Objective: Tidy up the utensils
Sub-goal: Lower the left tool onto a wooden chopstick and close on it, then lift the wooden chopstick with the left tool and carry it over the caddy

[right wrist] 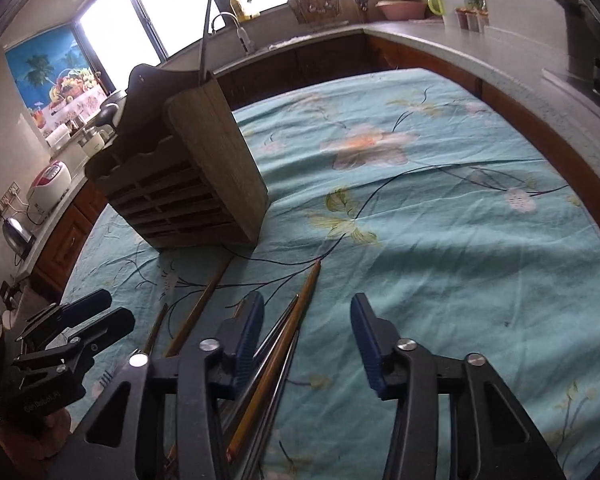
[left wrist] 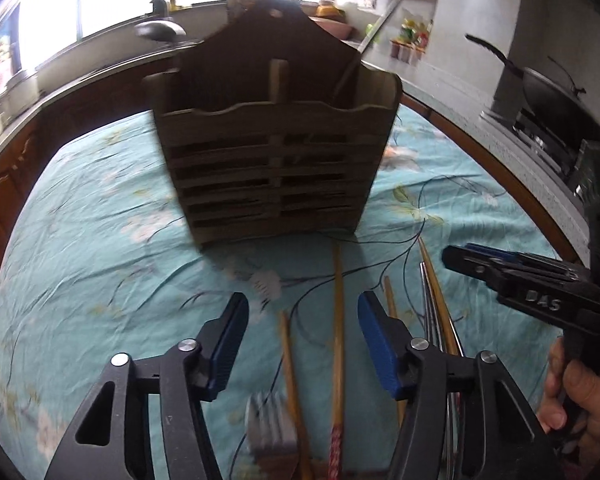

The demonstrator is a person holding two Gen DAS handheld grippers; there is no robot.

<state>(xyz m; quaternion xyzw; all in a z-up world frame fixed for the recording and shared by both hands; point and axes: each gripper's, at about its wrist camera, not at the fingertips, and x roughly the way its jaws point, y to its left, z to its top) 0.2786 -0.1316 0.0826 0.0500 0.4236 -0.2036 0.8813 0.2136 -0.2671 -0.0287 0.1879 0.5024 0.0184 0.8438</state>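
Observation:
A slatted wooden utensil holder (left wrist: 276, 152) (right wrist: 188, 184) stands on the teal floral cloth (left wrist: 100, 240), with one thin utensil handle (right wrist: 205, 28) sticking up from it. In front of it lie wooden chopsticks (left wrist: 338, 320), a fork (left wrist: 272, 424) and metal chopsticks (left wrist: 430, 312). My left gripper (left wrist: 302, 304) hovers open over the wooden chopsticks and fork, pads touching nothing. My right gripper (right wrist: 307, 304) is open above a wooden chopstick (right wrist: 300, 320) and metal chopsticks (right wrist: 278, 330), which run close by its left finger. Each gripper shows in the other's view: the right gripper (left wrist: 480, 258) and the left gripper (right wrist: 112, 312).
A kitchen counter (right wrist: 420, 32) wraps around the table, with a sink tap (right wrist: 236, 28), a dish rack (right wrist: 312, 0) and bowls. A wok (left wrist: 556, 92) sits on a stove at the right. A rice cooker (right wrist: 52, 188) and kettle (right wrist: 16, 232) stand at the left. A hand (left wrist: 580, 392) holds the right gripper.

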